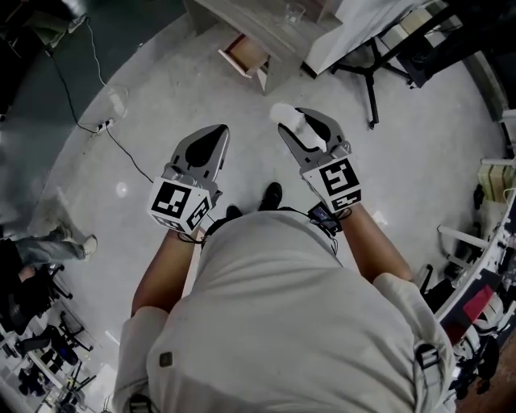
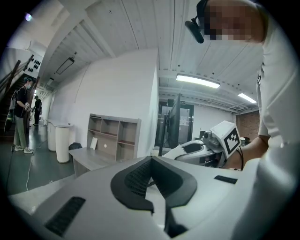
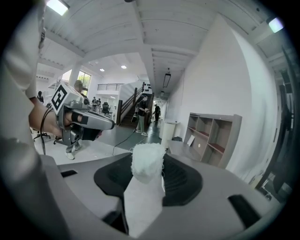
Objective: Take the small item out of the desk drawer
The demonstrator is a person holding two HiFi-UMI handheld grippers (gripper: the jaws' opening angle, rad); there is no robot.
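Small item (image 3: 146,174), white with a fuzzy top, sits clamped between the two jaws of the right claw (image 3: 147,164); the dark pads press on it from both sides and its fluffy end pokes out past the tips. In the head view the same small item (image 1: 290,118) shows as a pale lump at the front of the right claw (image 1: 303,123), lifted clear of the floor (image 1: 161,97) and touching nothing but the jaws.

Just beside it, on its left and about level with it, the left claw (image 1: 214,135) points the same way. The left gripper view shows the left claw (image 2: 151,160) with its tips brought together and nothing between them.

Ahead of both claws, well apart from them, stands the counter (image 1: 256,22) with its drawer (image 1: 246,55) pulled out toward the claws; what is inside it can't be made out. A shelf unit (image 2: 115,137) with open compartments stands on the counter's far side, and a tall pale bin (image 2: 62,141) stands to the left of the counter, past the left claw. A thin dark cable (image 1: 121,145) runs across the floor to the left of the left claw.
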